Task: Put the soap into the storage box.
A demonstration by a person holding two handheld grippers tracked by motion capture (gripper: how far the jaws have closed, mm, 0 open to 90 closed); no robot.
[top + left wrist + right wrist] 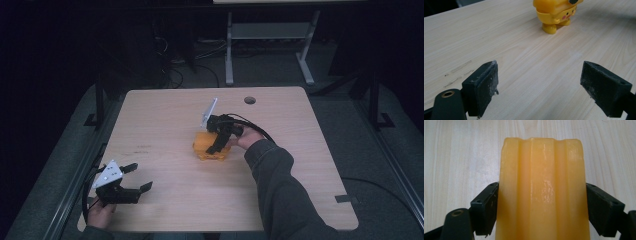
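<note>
While the right gripper (220, 145) sits over the yellow toy (209, 148) near the middle of the wooden table (165, 115), we note its jaws pressed against the toy's two sides, one on each flank; in the right gripper view the toy (541, 190) runs up between both pads, touching them; its ridged, glossy top faces the camera. We log the left gripper (137, 177) at the near left corner of the table, well apart from the toy, held by a hand (102, 210); its jaws stand spread wide with bare wood between them. From the left gripper view the toy (555, 15) stands upright on its small feet, a pink cheek mark visible.
</note>
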